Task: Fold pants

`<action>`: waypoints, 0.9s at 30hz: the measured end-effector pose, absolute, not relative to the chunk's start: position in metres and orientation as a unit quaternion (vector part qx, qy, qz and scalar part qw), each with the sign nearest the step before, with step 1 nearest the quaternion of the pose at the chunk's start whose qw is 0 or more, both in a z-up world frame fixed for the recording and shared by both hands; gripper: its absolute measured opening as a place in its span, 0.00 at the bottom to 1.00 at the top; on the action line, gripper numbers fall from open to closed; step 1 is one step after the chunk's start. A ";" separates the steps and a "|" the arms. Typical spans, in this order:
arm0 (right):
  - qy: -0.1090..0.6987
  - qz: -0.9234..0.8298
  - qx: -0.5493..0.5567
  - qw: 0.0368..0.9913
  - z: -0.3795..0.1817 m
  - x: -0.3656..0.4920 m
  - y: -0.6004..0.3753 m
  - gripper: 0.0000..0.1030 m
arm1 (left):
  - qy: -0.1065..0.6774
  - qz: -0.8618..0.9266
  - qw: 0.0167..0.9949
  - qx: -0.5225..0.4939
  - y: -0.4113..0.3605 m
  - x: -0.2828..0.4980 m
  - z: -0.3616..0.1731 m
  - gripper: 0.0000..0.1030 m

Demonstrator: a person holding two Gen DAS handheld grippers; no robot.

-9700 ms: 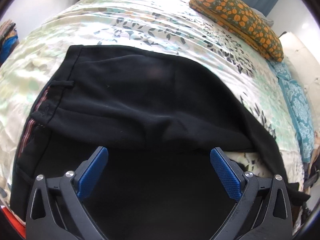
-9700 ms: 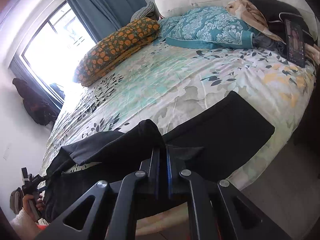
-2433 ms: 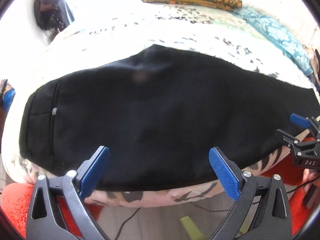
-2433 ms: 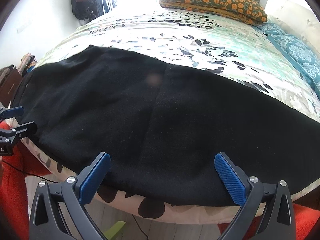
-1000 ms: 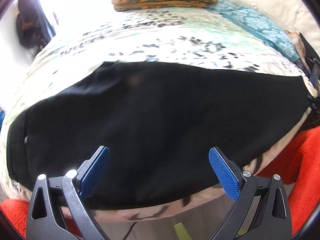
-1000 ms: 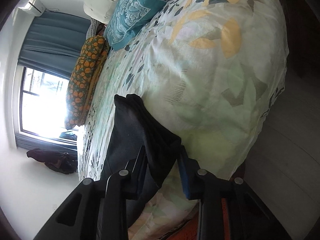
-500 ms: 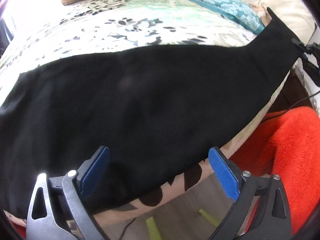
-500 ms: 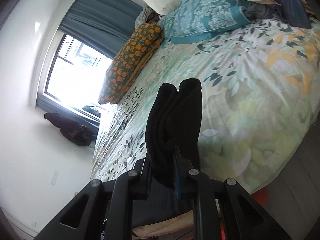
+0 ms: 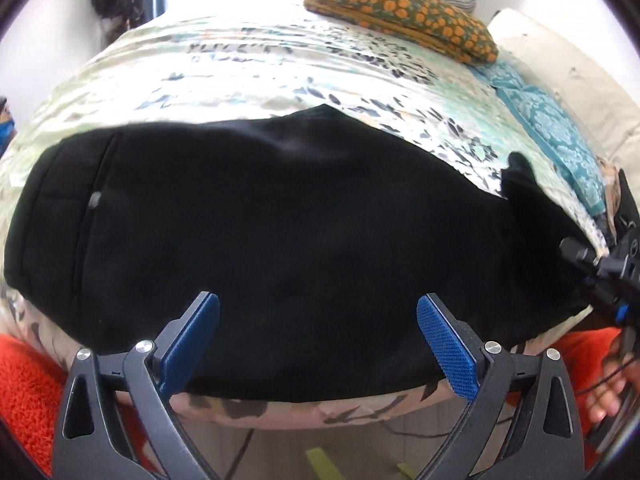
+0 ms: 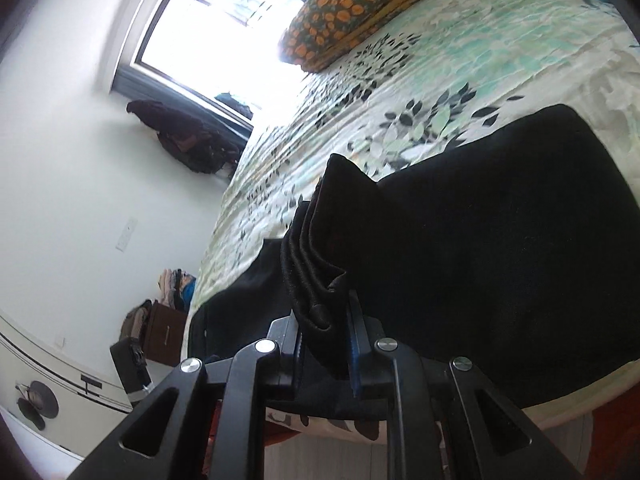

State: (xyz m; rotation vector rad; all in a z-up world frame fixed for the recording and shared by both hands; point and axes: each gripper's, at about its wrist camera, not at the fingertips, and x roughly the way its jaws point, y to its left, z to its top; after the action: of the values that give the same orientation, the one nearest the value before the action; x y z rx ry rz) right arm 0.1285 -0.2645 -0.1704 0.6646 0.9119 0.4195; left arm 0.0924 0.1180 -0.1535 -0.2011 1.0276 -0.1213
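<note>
A: Where are the grippers?
B: The left gripper hangs at the near bed edge, jaws spread wide and holding nothing. The right gripper is rolled sideways, clamped tight on the bunched hem of the black pants.

A: What differs from half a second ago?
B: The left camera has swung back leftward, so the waistband is in view again, and the lifted hem now sits lower at the right.

A: And the room?
B: The pants lie across the near side of the floral bedspread. An orange spotted pillow sits far, a window beyond.
</note>
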 end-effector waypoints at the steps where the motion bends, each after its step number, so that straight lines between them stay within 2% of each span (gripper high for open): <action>1: 0.443 0.205 0.293 0.822 -0.179 0.130 -0.244 0.17 | 0.488 -0.059 0.864 -0.109 0.122 0.094 -0.154 0.97; 3: 0.468 0.220 0.238 0.822 -0.192 0.130 -0.205 0.18 | 0.479 -0.062 0.868 -0.115 0.124 0.096 -0.152 0.97; 4: 0.475 0.225 0.211 0.824 -0.198 0.129 -0.191 0.25 | 0.477 -0.063 0.870 -0.111 0.124 0.096 -0.152 0.97; 6: 0.492 0.223 0.153 0.828 -0.206 0.129 -0.171 0.42 | 0.480 -0.067 0.868 -0.107 0.121 0.101 -0.156 0.97; 7: 0.501 0.224 0.129 0.826 -0.210 0.127 -0.166 0.60 | 0.482 -0.069 0.867 -0.110 0.119 0.103 -0.156 0.97; 8: 0.506 0.227 0.115 0.824 -0.209 0.124 -0.164 0.69 | 0.481 -0.071 0.866 -0.113 0.116 0.103 -0.156 0.97; 12: 0.493 0.233 0.097 0.833 -0.182 0.100 -0.184 0.75 | 0.463 -0.097 0.873 -0.118 0.102 0.094 -0.139 0.96; 16: 0.446 0.191 0.087 0.870 -0.154 0.063 -0.228 0.83 | 0.445 -0.184 0.871 -0.097 0.054 0.088 -0.120 0.93; 17: 0.436 0.176 0.092 0.878 -0.151 0.056 -0.239 0.83 | 0.448 -0.205 0.866 -0.084 0.038 0.088 -0.120 0.90; 19: 0.421 0.151 0.115 0.887 -0.147 0.047 -0.260 0.83 | 0.469 -0.228 0.851 -0.059 0.009 0.092 -0.128 0.66; 22: 0.406 0.127 0.148 0.893 -0.141 0.051 -0.280 0.83 | 0.505 -0.223 0.832 -0.047 -0.018 0.103 -0.149 0.50; 27: 0.404 0.122 0.166 0.891 -0.141 0.054 -0.296 0.83 | 0.505 -0.222 0.834 -0.028 -0.039 0.101 -0.153 0.47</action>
State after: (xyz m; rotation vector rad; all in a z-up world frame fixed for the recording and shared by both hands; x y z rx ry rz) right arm 0.0542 -0.2961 -0.1413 0.3442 0.8376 0.2532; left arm 0.1012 -0.0392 -0.1533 -0.0595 1.0703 -0.4694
